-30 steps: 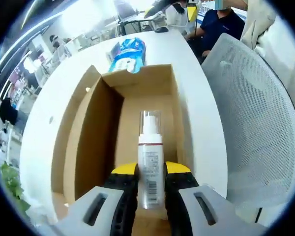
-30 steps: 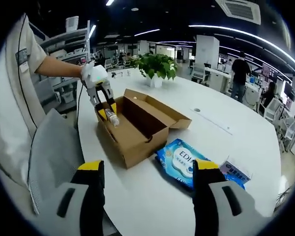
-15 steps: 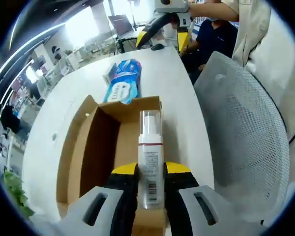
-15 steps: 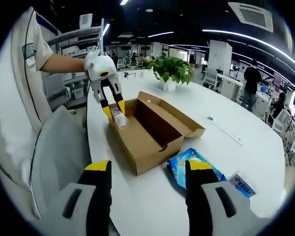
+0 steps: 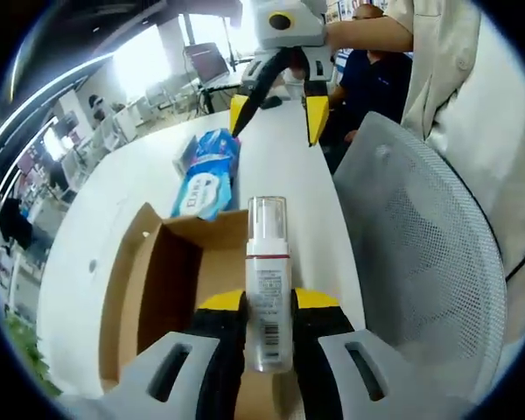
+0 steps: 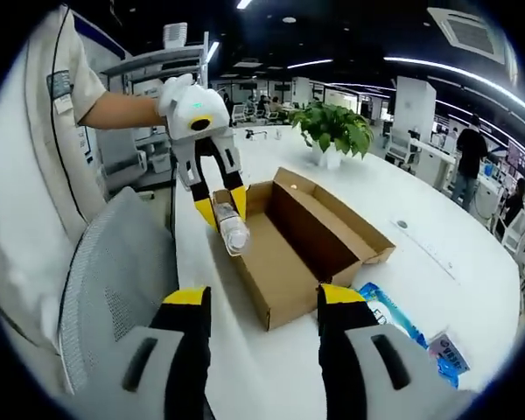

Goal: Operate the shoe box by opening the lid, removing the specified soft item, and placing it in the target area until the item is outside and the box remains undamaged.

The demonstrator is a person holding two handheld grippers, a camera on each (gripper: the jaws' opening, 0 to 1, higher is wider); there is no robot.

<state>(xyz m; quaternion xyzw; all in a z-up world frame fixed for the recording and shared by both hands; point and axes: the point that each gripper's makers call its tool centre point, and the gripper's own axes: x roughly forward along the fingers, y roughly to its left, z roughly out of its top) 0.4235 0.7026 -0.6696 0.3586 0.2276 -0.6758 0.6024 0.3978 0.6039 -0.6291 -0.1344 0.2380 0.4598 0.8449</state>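
Left gripper view: the left gripper (image 5: 269, 325) is closed on a clear pump bottle (image 5: 268, 284) with a white label band, both yellow-tipped jaws pressed to its sides. The bottle hangs above the near end of the open shoe box (image 5: 171, 280), whose lid is folded back flat to one side. Beyond the box's far wall, a blue wet-wipe pack (image 5: 206, 171) lies on the white table (image 5: 105, 201). Beside the box on the other side stands a grey mesh chair (image 5: 424, 262). Past the far end of the box, the right gripper (image 5: 275, 114) hangs in the air with its jaws spread and nothing between them.

Right gripper view: the same gripper's own jaws stand well apart and empty in the foreground, above the table edge nearest the box. Beyond them the left gripper holds the bottle just over the box's near rim, so the lid step looks done and the lift-out is nearly finished (the bottle is rigid, while the task names a soft item). Carrying it clear and setting it down in the target area remains; the box looks unharmed. A potted plant (image 6: 336, 131) stands beyond the box.

Writing: the bottle label's print is too small to read, and the wipe pack's lettering is blurred here.
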